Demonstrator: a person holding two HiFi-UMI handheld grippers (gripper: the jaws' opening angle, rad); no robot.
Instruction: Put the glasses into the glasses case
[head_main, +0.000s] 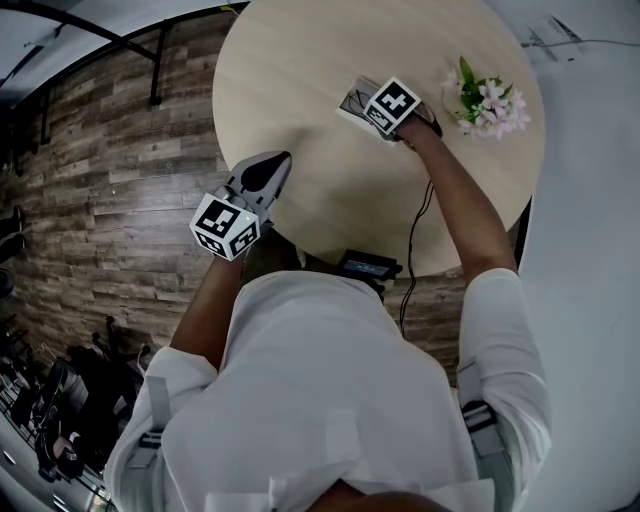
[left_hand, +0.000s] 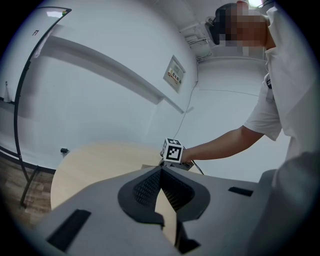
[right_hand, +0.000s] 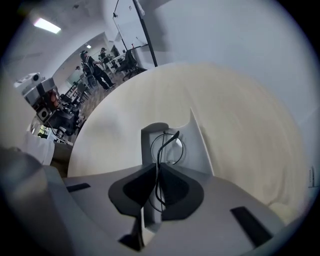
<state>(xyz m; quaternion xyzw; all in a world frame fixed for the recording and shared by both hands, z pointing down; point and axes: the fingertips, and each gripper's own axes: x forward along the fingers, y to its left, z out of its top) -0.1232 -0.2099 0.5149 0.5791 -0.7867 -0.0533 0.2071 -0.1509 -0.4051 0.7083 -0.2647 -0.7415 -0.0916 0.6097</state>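
A pair of thin black wire-rimmed glasses (right_hand: 168, 145) is pinched between the jaws of my right gripper (right_hand: 158, 168), which is shut on the frame. The lenses hang just over the open pale grey glasses case (right_hand: 200, 142); whether they touch it I cannot tell. In the head view the right gripper (head_main: 380, 112) sits over the case (head_main: 351, 97) on the far side of the round wooden table (head_main: 300, 90). My left gripper (head_main: 280, 160) hovers at the table's near-left edge. Its jaws are shut with nothing in them (left_hand: 161, 170).
A small pot of pink and white flowers (head_main: 487, 104) stands right of the case. A black cable (head_main: 412, 250) hangs off the table's near edge beside a dark device (head_main: 368, 265). Wood-plank floor (head_main: 90, 200) lies to the left. People (right_hand: 92, 67) stand far off.
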